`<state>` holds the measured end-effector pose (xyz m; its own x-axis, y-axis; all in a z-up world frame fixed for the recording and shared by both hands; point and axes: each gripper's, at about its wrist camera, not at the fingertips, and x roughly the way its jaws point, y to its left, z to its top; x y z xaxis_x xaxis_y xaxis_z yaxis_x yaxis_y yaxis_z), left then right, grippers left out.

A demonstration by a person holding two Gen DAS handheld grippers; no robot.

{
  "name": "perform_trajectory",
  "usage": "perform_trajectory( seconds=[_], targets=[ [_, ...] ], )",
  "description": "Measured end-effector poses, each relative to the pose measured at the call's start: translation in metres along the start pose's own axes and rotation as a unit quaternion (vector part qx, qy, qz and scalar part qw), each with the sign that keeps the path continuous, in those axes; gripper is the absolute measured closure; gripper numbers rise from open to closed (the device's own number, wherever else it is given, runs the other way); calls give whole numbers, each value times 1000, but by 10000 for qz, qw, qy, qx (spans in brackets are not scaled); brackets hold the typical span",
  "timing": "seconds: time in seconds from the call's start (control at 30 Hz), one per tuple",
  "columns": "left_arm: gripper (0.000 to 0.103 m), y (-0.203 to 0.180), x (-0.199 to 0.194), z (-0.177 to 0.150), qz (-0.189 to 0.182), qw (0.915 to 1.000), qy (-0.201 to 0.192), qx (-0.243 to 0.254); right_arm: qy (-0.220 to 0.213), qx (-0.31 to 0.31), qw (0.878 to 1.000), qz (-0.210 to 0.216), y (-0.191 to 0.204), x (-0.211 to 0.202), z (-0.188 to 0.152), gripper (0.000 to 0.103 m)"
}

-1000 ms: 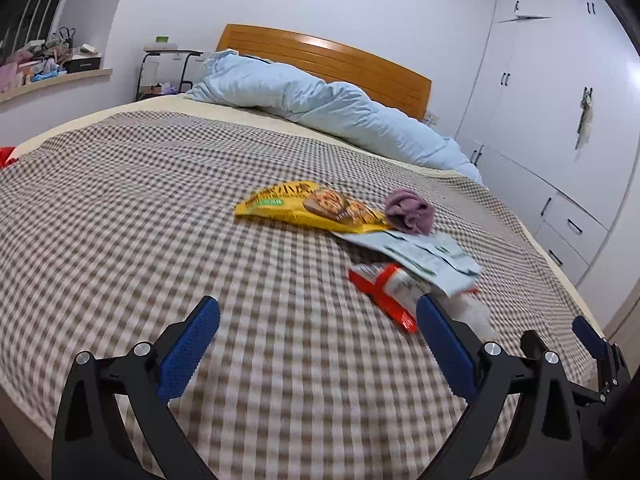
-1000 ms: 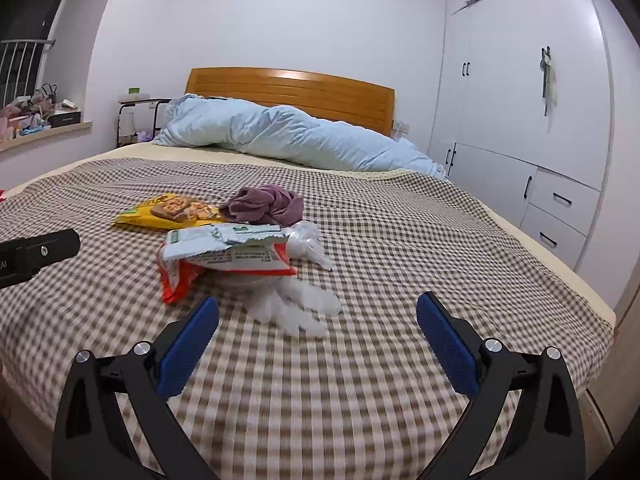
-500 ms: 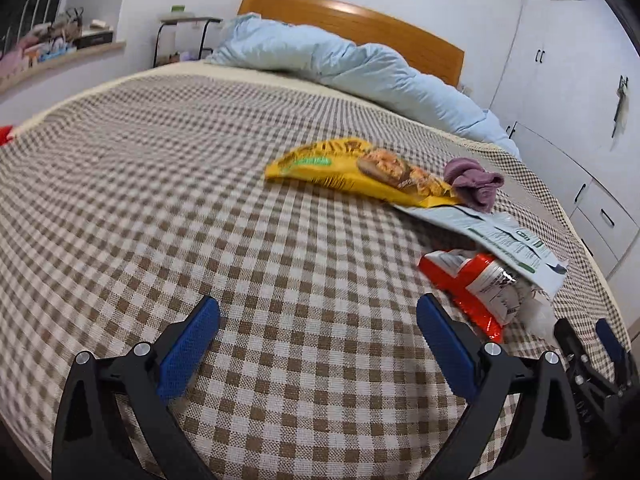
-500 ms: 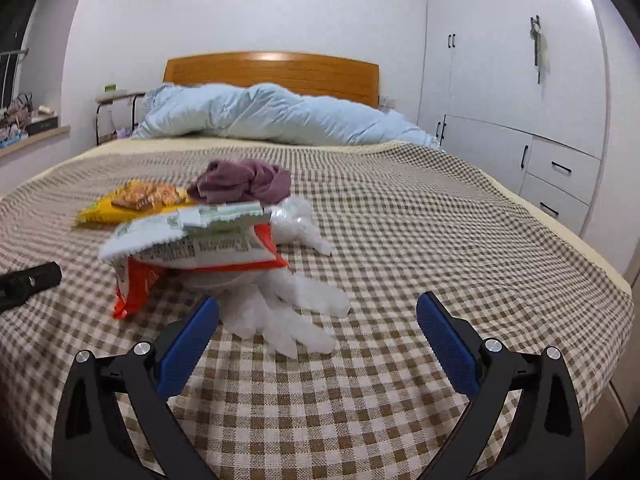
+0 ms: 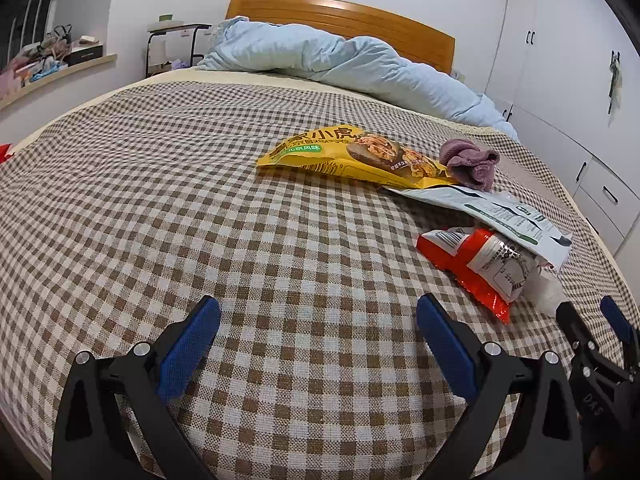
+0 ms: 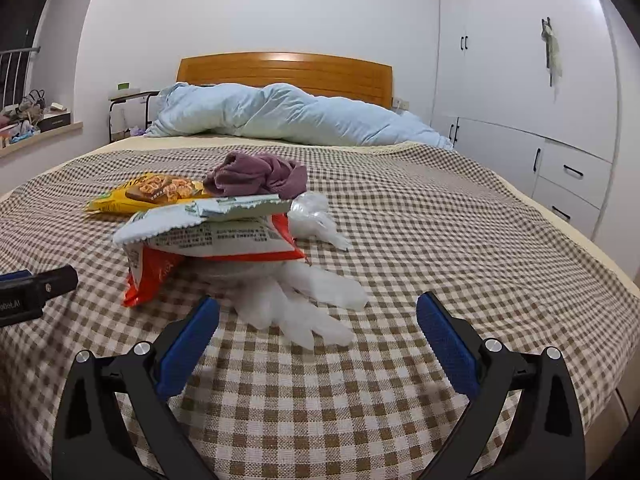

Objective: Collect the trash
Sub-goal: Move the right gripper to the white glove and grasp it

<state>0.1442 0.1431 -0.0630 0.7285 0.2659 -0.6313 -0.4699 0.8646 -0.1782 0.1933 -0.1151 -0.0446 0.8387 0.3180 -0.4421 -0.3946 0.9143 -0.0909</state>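
The left claw [image 5: 318,340] hovers low over the checked bedspread [image 5: 160,208] with its blue pads spread wide apart and nothing between them. The right claw [image 6: 318,340] is likewise spread wide and empty, positioned just above the bedspread near the foot of the bed. The trash lies in a loose cluster on the bed. In the left wrist view the cluster sits ahead and to the right of the left claw: a yellow snack bag [image 5: 356,156] lies flat farthest from the claw, a pale green-and-white wrapper [image 5: 492,212] overlaps its near end, and a red-and-white wrapper [image 5: 476,264] lies partly under the pale wrapper, just beyond the right pad. In the right wrist view the same cluster sits ahead and slightly left of the right claw: the red-and-white wrapper [image 6: 224,244] rests on a clear plastic glove [image 6: 308,308], whose fingers extend toward the gap between the pads without reaching it. A second piece of clear plastic [image 6: 312,220] lies at the right side of the wrappers. A crumpled mauve cloth [image 6: 260,176] lies behind the wrappers, touching the yellow snack bag [image 6: 148,192]. A light blue duvet [image 6: 288,116] lies bunched against the wooden headboard [image 6: 284,70]. White wardrobe doors [image 6: 520,60] stand to the right of the bed.
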Motion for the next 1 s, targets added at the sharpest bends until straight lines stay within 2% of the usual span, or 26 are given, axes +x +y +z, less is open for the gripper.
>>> perform_trajectory(
  seconds=[0.2,0.3,0.37,0.5,0.67,0.73,0.8,0.87,0.93,1.0],
  targets=[
    [8,5,0,0,-87,9999,8,-103,124,-180,9993,288,3,-3,15,8],
    [8,5,1,1,-82,9999,17,-95,383,104,9960,803,1,2,19,8],
    [8,6,1,1,-74,9999,19,-90,566,116,9937,963,5,9,18,8],
    [8,6,1,1,-76,9999,18,-79,791,-182,9950,586,19,21,20,8],
    [8,6,1,1,-114,9999,8,-85,1032,505,9925,417,-2,34,24,8],
    [8,6,1,0,-124,9999,7,-75,1284,698,9879,512,-8,43,21,8],
    [8,6,0,0,-125,9999,4,-60,1643,910,9783,876,-15,58,16,8],
    [8,5,-1,-1,-119,9999,3,-45,1776,1243,9690,1190,-26,65,14,8],
    [8,4,-1,-1,-94,10000,8,-30,1775,1358,9660,1302,-31,64,13,8],
    [8,2,0,-1,-43,10000,19,4,1812,1126,9697,1191,-24,63,13,8]
  ],
)
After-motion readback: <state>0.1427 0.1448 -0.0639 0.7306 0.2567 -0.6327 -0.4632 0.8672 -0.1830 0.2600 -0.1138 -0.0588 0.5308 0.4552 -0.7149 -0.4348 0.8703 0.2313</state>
